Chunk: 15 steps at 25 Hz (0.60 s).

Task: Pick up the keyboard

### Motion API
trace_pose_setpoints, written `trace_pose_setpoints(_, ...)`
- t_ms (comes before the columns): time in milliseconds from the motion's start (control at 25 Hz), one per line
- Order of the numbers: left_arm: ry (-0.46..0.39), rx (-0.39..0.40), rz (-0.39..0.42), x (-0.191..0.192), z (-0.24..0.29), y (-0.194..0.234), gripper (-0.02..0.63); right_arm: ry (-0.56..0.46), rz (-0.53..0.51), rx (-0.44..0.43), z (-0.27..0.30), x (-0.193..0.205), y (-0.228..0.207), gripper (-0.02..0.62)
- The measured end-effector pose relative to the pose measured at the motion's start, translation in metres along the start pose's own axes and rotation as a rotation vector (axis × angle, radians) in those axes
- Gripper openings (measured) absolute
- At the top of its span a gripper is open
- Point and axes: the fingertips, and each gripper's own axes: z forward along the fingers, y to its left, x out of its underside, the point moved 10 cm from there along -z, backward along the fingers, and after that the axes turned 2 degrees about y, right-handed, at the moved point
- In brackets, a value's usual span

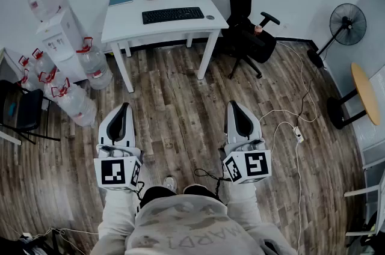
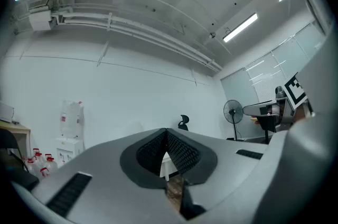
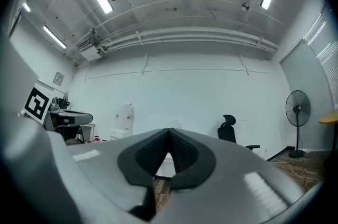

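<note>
The left hand-held gripper and right hand-held gripper, low in frame, have jaws together, empty, well apart from the keyboard on the desk at top.

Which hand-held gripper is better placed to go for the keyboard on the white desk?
Left, slightly. The left hand-held gripper and the right hand-held gripper are both shut, empty and far from the desk; the keyboard lies a little toward the left one's side.
</note>
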Motion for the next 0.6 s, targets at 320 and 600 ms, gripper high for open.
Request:
trace_pose_setpoints(320,0.009,0.013,0.016,0.003,0.018,0.019,0.005,0.011,-0.005,0.014,0.020,0.009,0.005,0.011)
trace_pose_setpoints(600,0.008,0.037,0.019,0.008,0.037,0.036,0.005,-0.012,0.014,0.050,0.041,0.015,0.009,0.011)
